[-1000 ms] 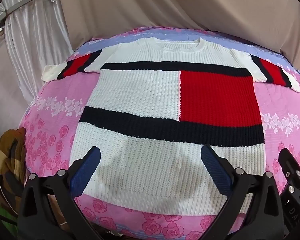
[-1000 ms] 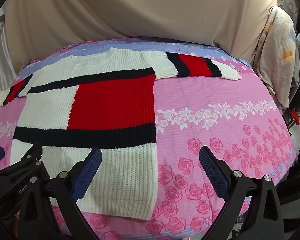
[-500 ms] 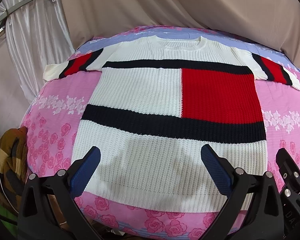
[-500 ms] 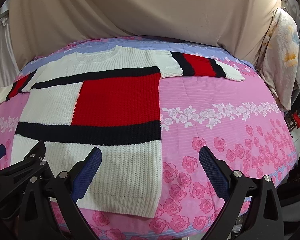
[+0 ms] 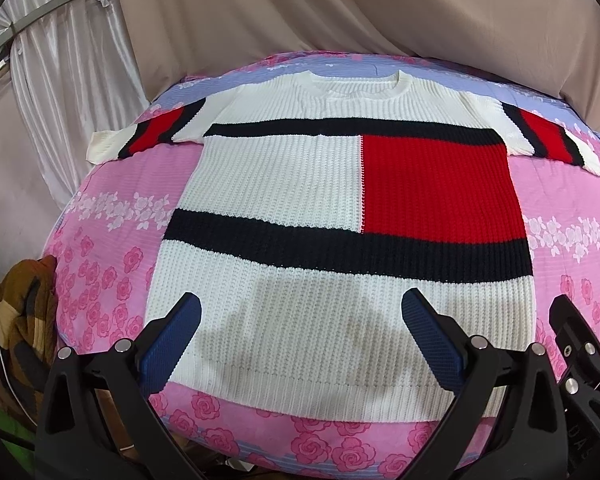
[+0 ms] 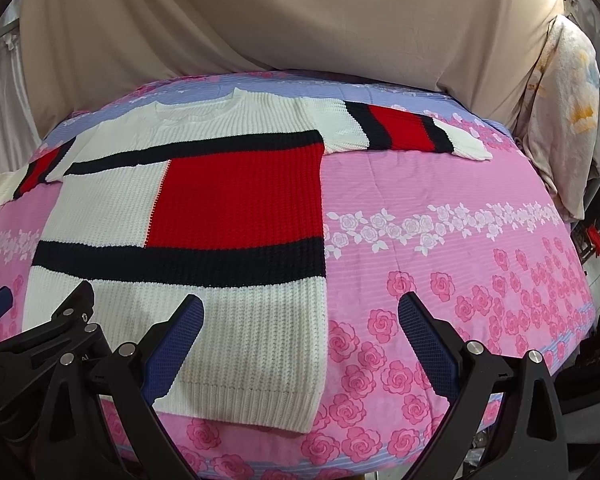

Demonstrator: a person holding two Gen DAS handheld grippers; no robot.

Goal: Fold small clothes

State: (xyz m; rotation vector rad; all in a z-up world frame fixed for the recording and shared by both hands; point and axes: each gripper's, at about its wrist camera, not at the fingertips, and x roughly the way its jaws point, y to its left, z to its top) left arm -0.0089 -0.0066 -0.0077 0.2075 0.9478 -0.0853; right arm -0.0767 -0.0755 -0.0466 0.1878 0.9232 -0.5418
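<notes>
A white knit sweater [image 5: 332, 184] with a red block and black bands lies flat, face up, on the pink floral sheet, both sleeves spread out. It also shows in the right wrist view [image 6: 204, 216]. My left gripper [image 5: 300, 320] is open and empty, above the sweater's bottom hem. My right gripper [image 6: 300, 320] is open and empty, over the hem's right corner and the sheet beside it. The right gripper's body [image 5: 580, 352] shows at the left view's right edge; the left gripper's body [image 6: 40, 344] shows at the right view's left edge.
The pink floral sheet [image 6: 440, 264] covers a raised surface with its front edge just below the hem. Beige and white curtains [image 5: 340, 12] hang behind. A brown patterned cloth [image 5: 24, 312] lies off the left edge. A pale floral fabric [image 6: 568, 120] hangs at the right.
Both grippers have pulled back and up a little; the sweater sits slightly lower and farther in both views. The sweater itself has not moved, and both grippers stay open.
</notes>
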